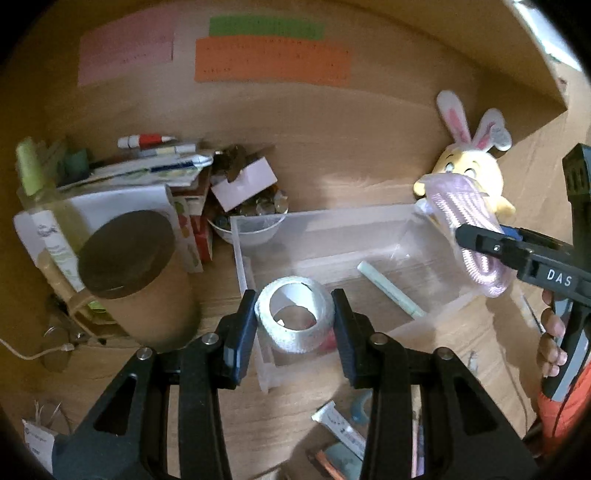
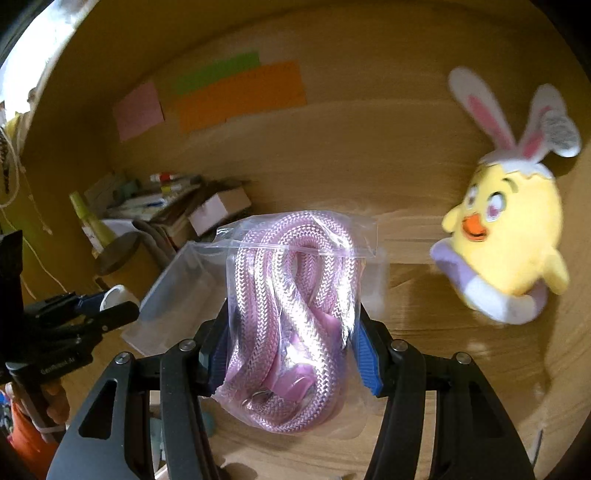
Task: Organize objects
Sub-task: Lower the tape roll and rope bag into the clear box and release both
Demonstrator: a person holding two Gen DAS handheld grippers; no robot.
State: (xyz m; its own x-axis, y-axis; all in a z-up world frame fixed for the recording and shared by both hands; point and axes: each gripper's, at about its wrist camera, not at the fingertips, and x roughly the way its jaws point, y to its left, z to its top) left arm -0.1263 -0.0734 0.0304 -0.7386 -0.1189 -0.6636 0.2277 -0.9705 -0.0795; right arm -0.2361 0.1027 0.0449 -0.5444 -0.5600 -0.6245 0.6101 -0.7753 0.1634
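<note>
This looks like a home desk nook, wood-panelled on the back and side. Coloured paper notes, pink, green and orange, are stuck to the back wall. On the wooden tabletop sits a messy stack of papers and pens, a lotion bottle, a bowl of small trinkets, a clear plastic box and a yellow plush chick with bunny ears: personal clutter, not work or shop stock.

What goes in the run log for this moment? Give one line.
left gripper: shut on tape roll, over clear bin | right gripper: shut on bagged pink rope, beside bin | pen in bin
</note>
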